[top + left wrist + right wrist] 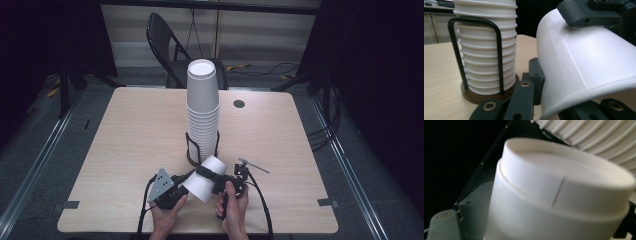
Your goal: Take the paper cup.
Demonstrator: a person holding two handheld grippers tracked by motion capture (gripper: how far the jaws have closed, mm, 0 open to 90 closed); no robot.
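A tall stack of upturned white paper cups (202,107) stands in a black wire holder (202,152) on a round brown base, mid-table. In front of it a single white paper cup (202,182) lies tilted, base toward the stack, held between both hands. My right gripper (209,175) is shut across the cup near its base, and its view shows that cup (559,202) up close between the jaws. My left gripper (189,184) grips the rim end; its view has the cup (584,65) between its jaws, with the stack (486,50) at left.
The light wooden table (135,135) has a round cable hole (239,103) at back right. A black folding chair (167,42) stands behind the far edge. Cables trail on the floor at right (325,130). Grey tape marks sit near the front corners (70,205).
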